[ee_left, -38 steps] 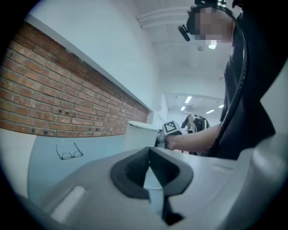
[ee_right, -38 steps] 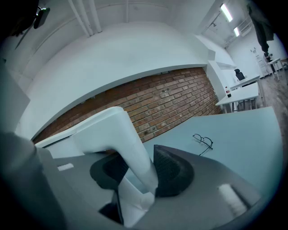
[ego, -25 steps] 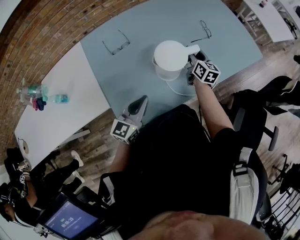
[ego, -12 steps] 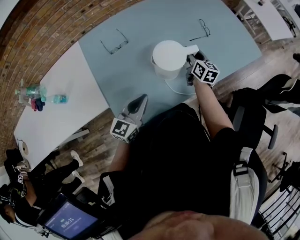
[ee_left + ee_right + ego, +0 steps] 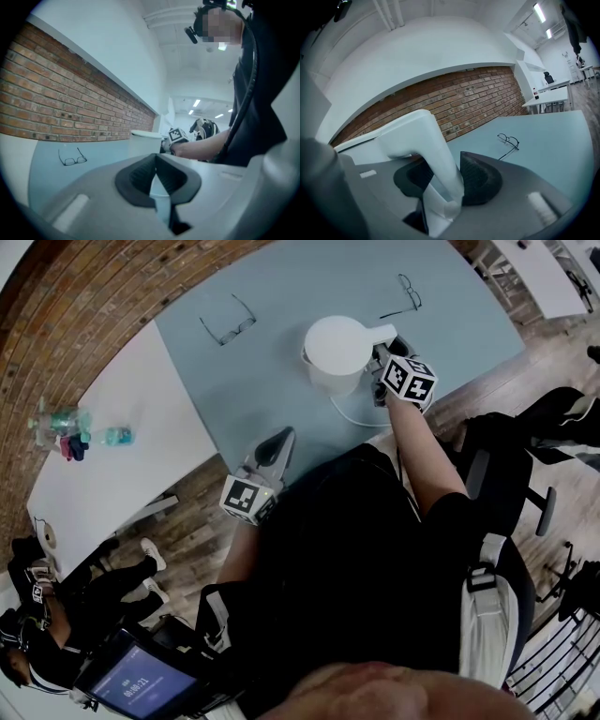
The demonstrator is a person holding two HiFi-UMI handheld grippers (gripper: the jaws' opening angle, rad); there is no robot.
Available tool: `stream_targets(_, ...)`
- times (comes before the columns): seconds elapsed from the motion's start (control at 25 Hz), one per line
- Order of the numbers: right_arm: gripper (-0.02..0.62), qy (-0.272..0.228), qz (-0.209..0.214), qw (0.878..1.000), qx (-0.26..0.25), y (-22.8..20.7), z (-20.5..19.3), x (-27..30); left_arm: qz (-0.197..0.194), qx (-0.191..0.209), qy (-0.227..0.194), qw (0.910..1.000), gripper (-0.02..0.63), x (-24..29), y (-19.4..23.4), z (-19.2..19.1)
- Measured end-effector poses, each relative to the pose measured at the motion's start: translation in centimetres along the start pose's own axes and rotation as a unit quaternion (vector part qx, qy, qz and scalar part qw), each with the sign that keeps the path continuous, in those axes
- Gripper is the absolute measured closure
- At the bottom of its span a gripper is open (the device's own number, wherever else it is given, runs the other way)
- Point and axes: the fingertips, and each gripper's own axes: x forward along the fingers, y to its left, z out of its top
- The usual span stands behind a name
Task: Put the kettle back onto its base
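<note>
**Kettle held by its handle on the blue table**

My right gripper is clamped on the white kettle's handle. The handle sits tight between the two dark pads. The kettle stands upright on the blue table. Its lid is on, so I cannot see inside. A white cord comes out from under it. I cannot make out the base. My left gripper is closed on nothing, near the table's edge.
</note>
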Motion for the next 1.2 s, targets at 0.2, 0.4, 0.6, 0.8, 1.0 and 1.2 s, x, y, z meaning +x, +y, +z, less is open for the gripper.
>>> stream_targets(0.2, 0.434, -0.001, 0.003, 1.0, -0.005, 0.0, 0.0, -0.2, 0.003, -0.01, -0.002, 0.9999, 0.607, -0.2, -0.1, -0.1)
stream_targets(0.4, 0.434, 0.001, 0.007, 1.0, -0.01, -0.1, 0.1, -0.2, 0.004, -0.005, 0.0, 1.0, 0.607, -0.3, -0.1, -0.2)
stream_targets(0.6, 0.451, 0.008, 0.008, 0.999, -0.046, 0.0, -0.1, -0.1, 0.013, -0.013, -0.004, 0.9998, 0.607, -0.6, 0.3, -0.2)
stream_targets(0.8, 0.49, 0.027, -0.003, 0.989, -0.146, 0.0, -0.8, 0.1, 0.012, -0.012, -0.007, 0.9998, 0.607, -0.6, 0.2, -0.2)
stream_targets(1.0, 0.497, 0.032, -0.005, 0.982, -0.184, 0.2, -1.0, 0.3, 0.01, -0.011, -0.005, 0.9999, 0.607, -0.6, 0.1, -0.2)
stream_targets(1.2, 0.484, 0.04, 0.002, 0.985, -0.167, 0.4, -1.1, 0.4, 0.016, -0.014, -0.008, 0.9997, 0.607, -0.8, 0.4, -0.1)
